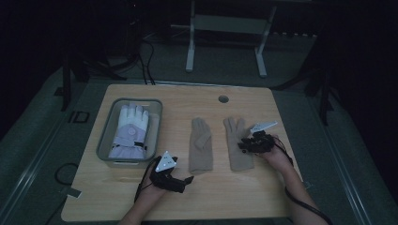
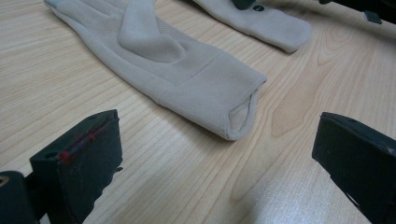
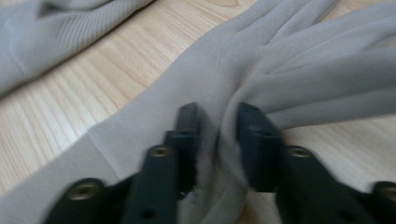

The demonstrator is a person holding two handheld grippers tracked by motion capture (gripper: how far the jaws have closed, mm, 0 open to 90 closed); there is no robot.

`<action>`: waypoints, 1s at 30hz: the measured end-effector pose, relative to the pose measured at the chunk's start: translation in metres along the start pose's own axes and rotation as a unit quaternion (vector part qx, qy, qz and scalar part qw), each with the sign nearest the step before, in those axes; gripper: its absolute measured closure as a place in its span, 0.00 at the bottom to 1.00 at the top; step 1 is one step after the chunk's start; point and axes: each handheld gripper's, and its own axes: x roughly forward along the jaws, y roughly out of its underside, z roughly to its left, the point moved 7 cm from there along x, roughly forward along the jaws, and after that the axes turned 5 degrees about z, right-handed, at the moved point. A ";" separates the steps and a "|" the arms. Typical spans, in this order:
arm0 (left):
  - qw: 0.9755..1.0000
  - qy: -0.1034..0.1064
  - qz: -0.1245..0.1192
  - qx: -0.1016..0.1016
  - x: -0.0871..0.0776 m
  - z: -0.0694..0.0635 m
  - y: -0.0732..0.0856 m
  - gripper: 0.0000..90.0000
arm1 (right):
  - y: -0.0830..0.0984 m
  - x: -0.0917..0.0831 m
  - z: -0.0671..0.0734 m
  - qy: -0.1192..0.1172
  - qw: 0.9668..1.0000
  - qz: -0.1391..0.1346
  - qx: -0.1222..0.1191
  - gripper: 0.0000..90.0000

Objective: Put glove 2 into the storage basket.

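On the wooden table (image 1: 141, 197) lie two beige gloves side by side, palm-flat with fingers pointing away from the person, and a grey bin (image 1: 106, 136) at the left holds a white glove (image 1: 130, 129). The right gripper (image 3: 217, 122) has its jaws pinched on a ridge of fabric in the palm of the right beige glove (image 1: 238, 145), the cloth bunched up between the pads. The left gripper (image 1: 174, 176) rests low on the table just short of the cuff of the left beige glove (image 2: 177, 70), its jaws standing wide apart with nothing between them. The step in hand looks like picking up the right beige glove. To do it well, the pinch should take both layers of cloth rather than only the top one, so the glove comes up whole and does not slip. A slow, straight lift would keep the fingers from dragging across the neighbouring glove. The left gripper is well placed to take its cuff.
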 end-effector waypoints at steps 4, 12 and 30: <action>1.000 0.000 0.002 0.000 0.001 0.000 0.000 0.02 | -0.001 0.000 0.006 0.019 1.000 0.002 0.021 0.90; 1.000 0.000 0.001 -0.001 0.000 0.000 0.000 0.02 | -0.017 -0.014 0.014 0.028 0.997 -0.035 0.057 0.92; 1.000 0.000 0.000 0.002 0.000 0.000 0.000 0.02 | -0.104 -0.032 0.081 -0.021 0.992 -0.121 0.026 0.93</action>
